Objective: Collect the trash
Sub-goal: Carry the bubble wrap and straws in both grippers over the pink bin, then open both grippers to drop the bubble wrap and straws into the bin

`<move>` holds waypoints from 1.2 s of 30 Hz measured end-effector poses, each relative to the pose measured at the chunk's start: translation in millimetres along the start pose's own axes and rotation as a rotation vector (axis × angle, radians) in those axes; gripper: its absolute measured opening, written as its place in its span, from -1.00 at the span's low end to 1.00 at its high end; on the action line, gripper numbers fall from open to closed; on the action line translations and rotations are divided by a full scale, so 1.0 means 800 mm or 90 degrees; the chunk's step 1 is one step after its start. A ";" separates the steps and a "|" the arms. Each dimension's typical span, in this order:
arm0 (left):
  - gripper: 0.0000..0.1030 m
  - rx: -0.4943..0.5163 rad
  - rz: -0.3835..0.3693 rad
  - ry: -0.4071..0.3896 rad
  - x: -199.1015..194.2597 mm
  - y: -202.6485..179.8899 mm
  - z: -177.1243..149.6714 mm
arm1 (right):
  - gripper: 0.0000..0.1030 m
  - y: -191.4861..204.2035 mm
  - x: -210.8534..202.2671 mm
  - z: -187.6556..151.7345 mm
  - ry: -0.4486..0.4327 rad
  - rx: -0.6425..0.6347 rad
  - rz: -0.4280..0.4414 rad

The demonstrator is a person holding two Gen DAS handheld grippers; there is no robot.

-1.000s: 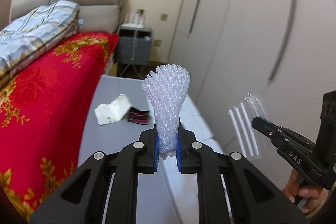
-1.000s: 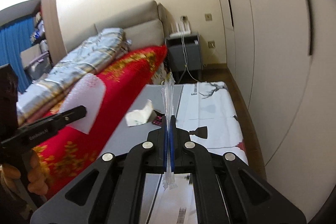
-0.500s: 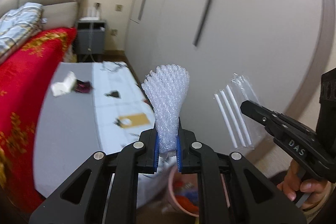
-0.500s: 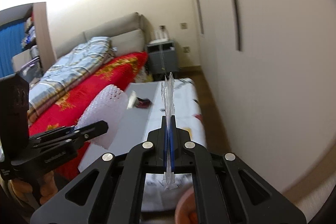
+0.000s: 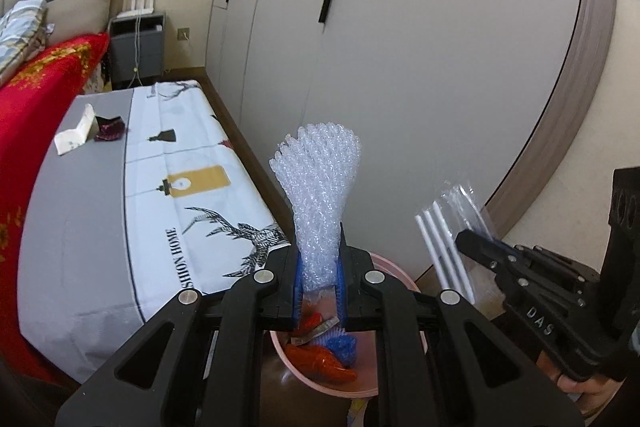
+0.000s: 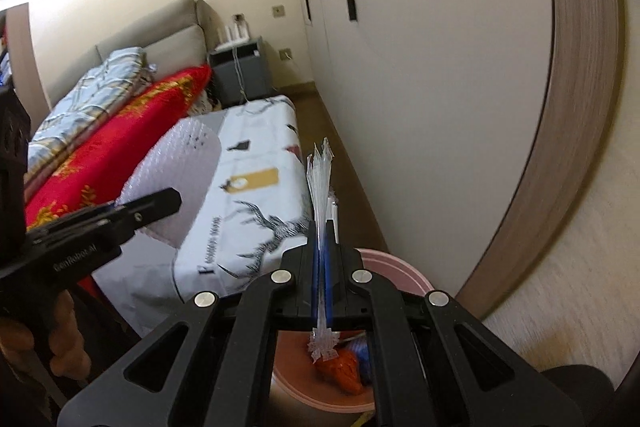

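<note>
your left tongs (image 5: 319,281) squeeze the bubble wrap (image 5: 318,183). your right tongs (image 6: 321,269) pinch the clear bag (image 6: 320,183). both hang over the pink bin (image 6: 394,277).

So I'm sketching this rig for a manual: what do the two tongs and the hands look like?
Both tongs are matte black linkages with silver rivets and blue pads. One body reads "DAS", the other "GenRobot.AI". Bare hand, no sleeve visible.
</note>
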State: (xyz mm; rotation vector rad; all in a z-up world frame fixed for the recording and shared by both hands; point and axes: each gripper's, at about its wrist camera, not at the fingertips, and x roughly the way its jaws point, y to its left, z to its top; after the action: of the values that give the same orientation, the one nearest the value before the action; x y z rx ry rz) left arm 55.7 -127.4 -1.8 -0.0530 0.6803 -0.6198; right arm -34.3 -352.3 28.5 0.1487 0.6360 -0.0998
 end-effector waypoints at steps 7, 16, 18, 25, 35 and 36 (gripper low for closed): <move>-0.76 0.010 -0.005 0.020 0.025 -0.016 -0.004 | -0.87 -0.019 0.021 -0.013 0.009 0.003 -0.021; -0.76 0.039 -0.015 0.035 0.053 -0.039 -0.004 | -0.28 -0.034 0.034 -0.011 0.015 0.049 -0.038; -0.76 0.042 -0.019 0.039 0.057 -0.044 -0.005 | -0.24 -0.037 0.032 -0.011 0.006 0.055 -0.050; -0.75 0.057 -0.031 0.050 0.073 -0.061 -0.008 | 0.09 -0.042 0.014 -0.011 -0.034 0.060 -0.154; 0.15 0.072 -0.027 0.072 0.084 -0.081 -0.016 | 0.28 -0.066 0.006 -0.011 -0.041 0.107 -0.211; 0.41 0.068 -0.016 0.069 0.084 -0.080 -0.015 | 0.30 -0.064 0.006 -0.010 -0.042 0.104 -0.211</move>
State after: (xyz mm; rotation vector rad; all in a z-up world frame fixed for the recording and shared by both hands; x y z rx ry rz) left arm 56.1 -215.2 -34.4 0.0723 0.7512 -0.6860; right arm -42.2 -401.8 13.3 0.1955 0.5827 -0.4750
